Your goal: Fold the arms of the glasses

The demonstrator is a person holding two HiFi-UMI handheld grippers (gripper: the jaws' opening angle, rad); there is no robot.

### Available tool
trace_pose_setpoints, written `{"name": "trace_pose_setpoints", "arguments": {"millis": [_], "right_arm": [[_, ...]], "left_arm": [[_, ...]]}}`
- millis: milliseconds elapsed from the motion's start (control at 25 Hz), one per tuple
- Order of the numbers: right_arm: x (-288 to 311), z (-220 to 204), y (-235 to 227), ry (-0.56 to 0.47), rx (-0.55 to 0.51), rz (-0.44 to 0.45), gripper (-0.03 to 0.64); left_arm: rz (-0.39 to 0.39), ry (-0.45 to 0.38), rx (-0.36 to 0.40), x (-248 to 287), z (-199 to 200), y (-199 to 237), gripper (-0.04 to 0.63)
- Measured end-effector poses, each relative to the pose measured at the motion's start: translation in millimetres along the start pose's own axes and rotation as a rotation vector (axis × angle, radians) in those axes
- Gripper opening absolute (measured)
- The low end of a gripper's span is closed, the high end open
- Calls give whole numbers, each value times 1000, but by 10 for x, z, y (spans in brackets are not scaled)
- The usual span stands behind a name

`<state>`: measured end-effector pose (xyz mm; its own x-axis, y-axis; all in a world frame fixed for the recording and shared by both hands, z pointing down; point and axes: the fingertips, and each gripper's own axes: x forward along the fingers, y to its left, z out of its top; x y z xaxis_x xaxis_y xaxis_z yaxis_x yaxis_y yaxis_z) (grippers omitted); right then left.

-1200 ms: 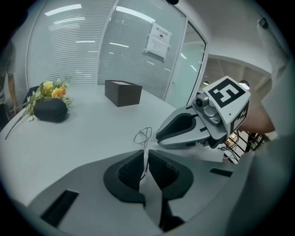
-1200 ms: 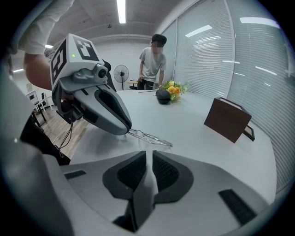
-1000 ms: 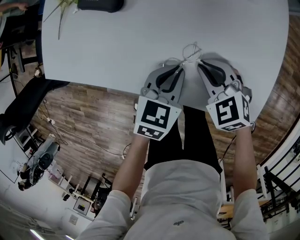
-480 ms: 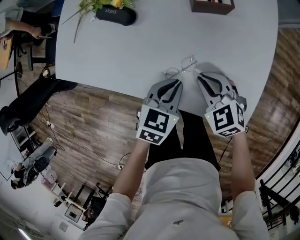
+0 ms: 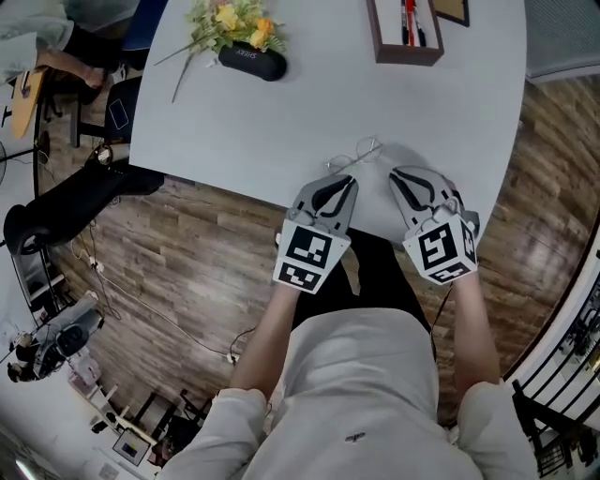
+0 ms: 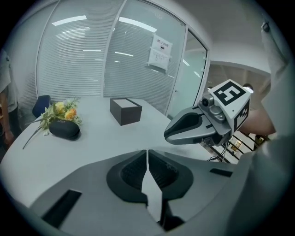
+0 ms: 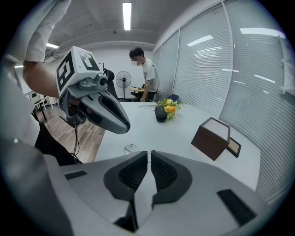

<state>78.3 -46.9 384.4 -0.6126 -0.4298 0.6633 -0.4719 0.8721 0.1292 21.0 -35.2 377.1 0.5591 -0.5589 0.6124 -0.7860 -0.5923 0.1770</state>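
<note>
The thin wire-framed glasses [image 5: 357, 153] lie on the white table [image 5: 281, 122] near its front edge; the right gripper view shows them as a small wire loop [image 7: 131, 148]. My left gripper [image 5: 350, 178] [image 6: 147, 151] hovers just behind them, jaws shut with nothing between. My right gripper [image 5: 394, 172] [image 7: 150, 152] hangs to the right of the glasses, its jaws closing to a thin slit, empty. Each gripper shows in the other's view: the left [image 7: 125, 128] and the right [image 6: 167, 136]. Neither touches the glasses.
A black case [image 5: 251, 58] with yellow flowers [image 5: 230, 19] sits at the table's far left. A brown box [image 5: 405, 37] and a small frame [image 5: 452, 9] stand at the far right. A black chair [image 5: 56, 202] is left of the table. A person [image 7: 145, 76] stands far behind.
Both grippers have lifted and drawn back from the glasses, which stay on the table. The head view now takes in more of the far table.
</note>
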Motion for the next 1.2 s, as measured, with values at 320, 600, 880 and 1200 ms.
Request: {"name": "trace_pose_setpoints", "arguments": {"millis": [320, 600, 880, 1200], "right_arm": [[-239, 191, 36, -3, 24, -72, 18], [-391, 406, 126, 3, 57, -170, 8], [-488, 621, 210, 16, 76, -277, 8], [-550, 929, 238, -2, 100, -377, 6]], "left_arm": [[-28, -31, 17, -273, 124, 44, 25], [-64, -78, 57, -544, 306, 202, 25], [-128, -119, 107, -733, 420, 342, 23], [-196, -145, 180, -932, 564, 458, 21]]}}
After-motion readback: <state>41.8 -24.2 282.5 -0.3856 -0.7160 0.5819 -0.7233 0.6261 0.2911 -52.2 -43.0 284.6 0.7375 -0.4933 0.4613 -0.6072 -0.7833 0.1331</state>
